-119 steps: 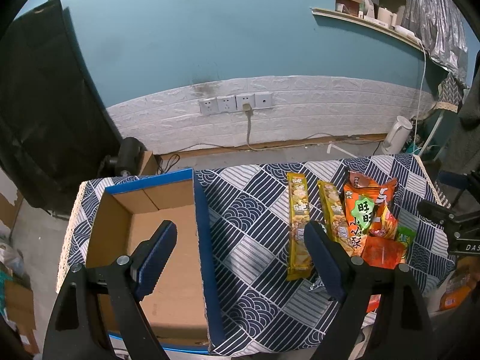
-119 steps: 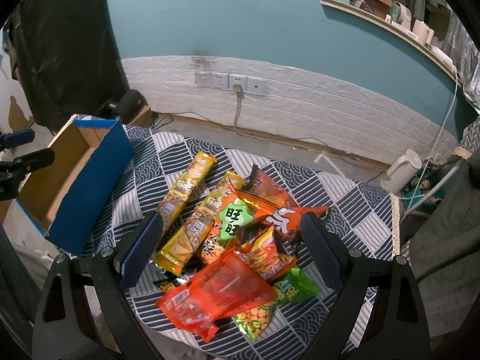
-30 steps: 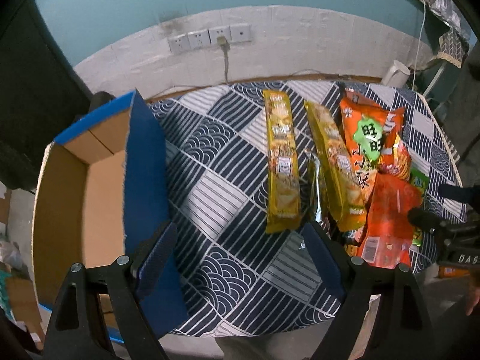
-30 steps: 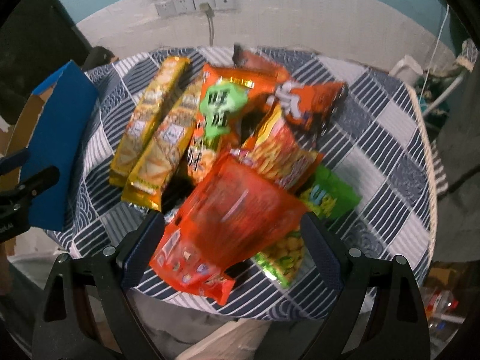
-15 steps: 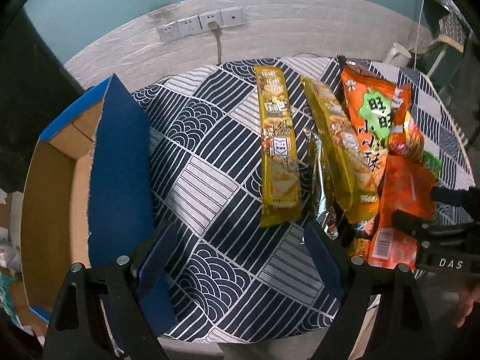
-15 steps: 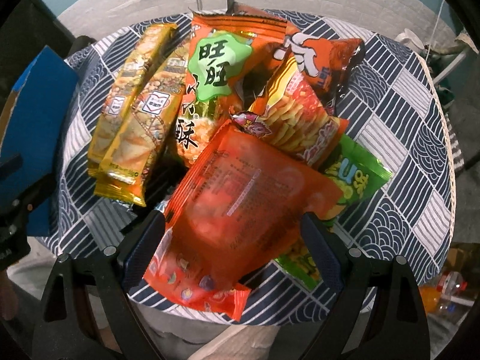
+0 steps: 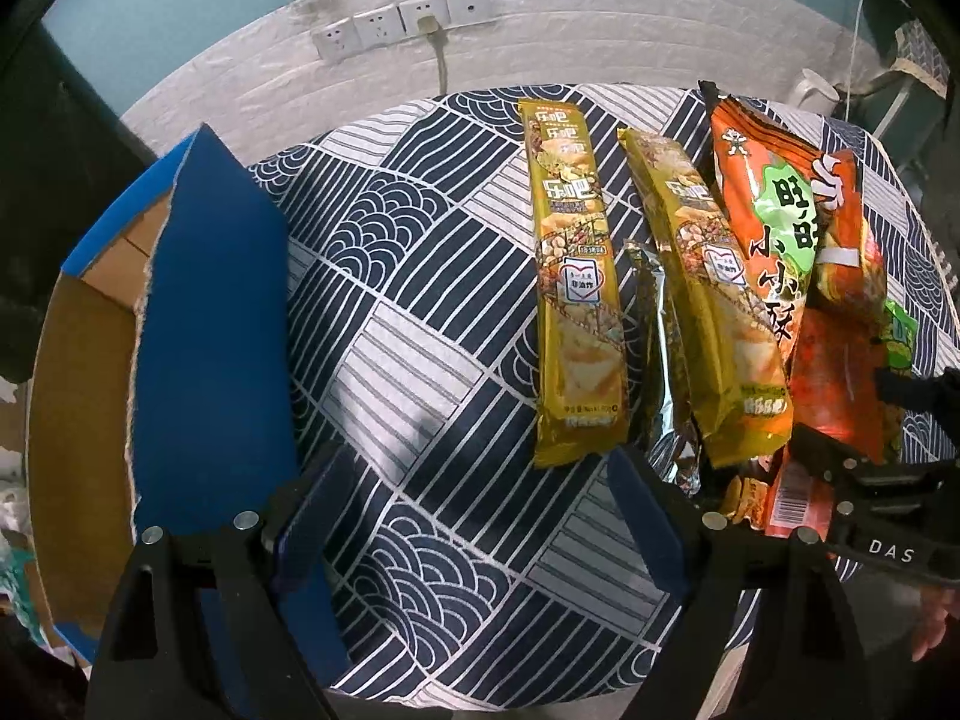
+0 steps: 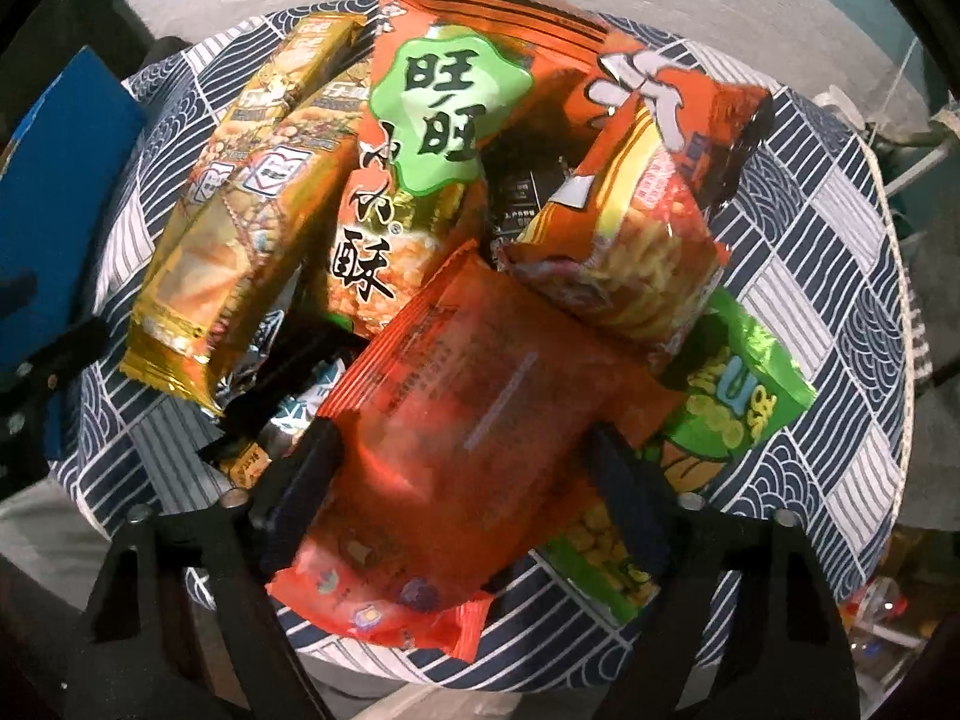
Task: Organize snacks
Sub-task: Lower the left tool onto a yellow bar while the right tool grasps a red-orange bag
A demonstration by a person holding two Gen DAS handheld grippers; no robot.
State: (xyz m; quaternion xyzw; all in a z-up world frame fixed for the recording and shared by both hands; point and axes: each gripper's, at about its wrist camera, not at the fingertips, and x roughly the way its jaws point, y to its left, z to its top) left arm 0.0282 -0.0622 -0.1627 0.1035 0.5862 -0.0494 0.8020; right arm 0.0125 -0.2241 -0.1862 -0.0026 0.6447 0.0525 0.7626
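Note:
A pile of snack packs lies on the patterned tablecloth (image 7: 420, 360). My right gripper (image 8: 465, 462) points down over an orange-red bag (image 8: 480, 408) on top of the pile. Its jaws are closing, and both pads touch the bag's sides. Around that bag lie an orange pack with a green label (image 8: 420, 138), a crinkle-chip bag (image 8: 624, 252), a green bag (image 8: 732, 414) and two long yellow packs (image 7: 576, 276). My left gripper (image 7: 474, 480) hangs open over bare cloth, between the blue cardboard box (image 7: 210, 330) and the nearer yellow pack, with nothing between its fingers.
The open box stands at the table's left edge, its brown inside (image 7: 78, 420) showing. A white wall with sockets (image 7: 396, 24) runs behind the table. The table's front edge lies just under both grippers. A silver wrapper (image 7: 660, 360) sits between the yellow packs.
Both grippers have sunk toward the table. The right jaws have narrowed from wide open onto the sides of the orange-red bag. The left jaws stay open.

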